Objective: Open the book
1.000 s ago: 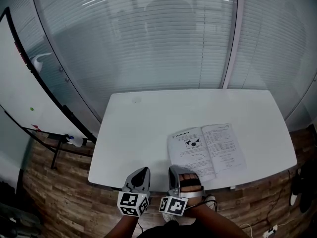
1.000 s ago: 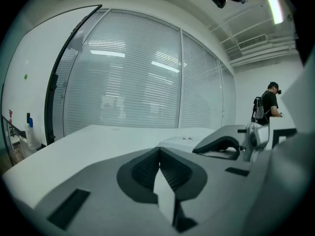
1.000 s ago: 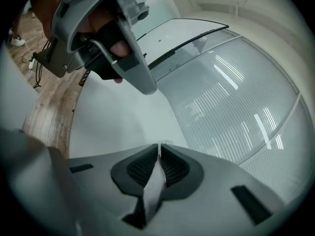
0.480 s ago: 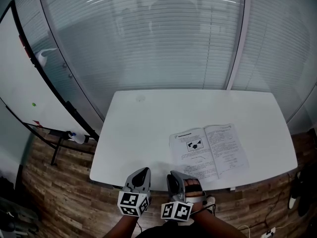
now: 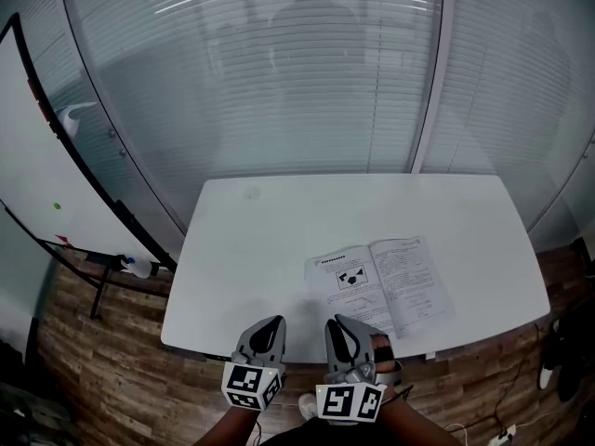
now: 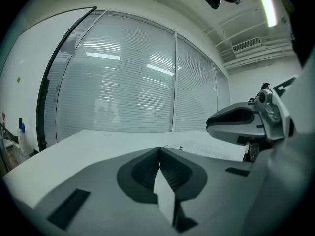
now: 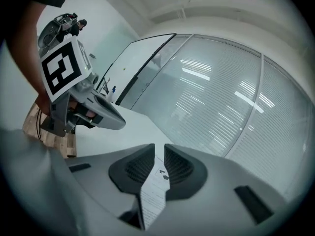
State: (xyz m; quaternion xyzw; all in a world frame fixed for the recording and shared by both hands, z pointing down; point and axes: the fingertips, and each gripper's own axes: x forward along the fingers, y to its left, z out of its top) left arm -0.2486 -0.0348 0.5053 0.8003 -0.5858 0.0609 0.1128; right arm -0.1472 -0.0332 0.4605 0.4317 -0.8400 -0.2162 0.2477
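Observation:
The book (image 5: 379, 284) lies open and flat on the white table (image 5: 251, 249), right of the middle, its printed pages facing up. Both grippers hover at the table's front edge, short of the book. My left gripper (image 5: 265, 331) is shut with nothing in it; its tips (image 6: 159, 150) meet, and the book (image 6: 206, 149) shows beyond them to the right. My right gripper (image 5: 349, 334) stands beside it, its jaws closing but still slightly apart (image 7: 159, 151). Nothing is between them; the book's page (image 7: 153, 191) shows through the gap.
A glass wall with blinds (image 5: 279, 72) runs behind the table. A whiteboard on a stand (image 5: 37, 175) leans at the left, with a spray bottle (image 5: 138, 266) at its foot. Wooden floor (image 5: 102, 360) surrounds the table, and cables (image 5: 507, 430) lie at the bottom right.
My right gripper has risen off the book's near corner and rolled upright, and its jaws have parted a little. The left gripper has barely moved. The book stays open.

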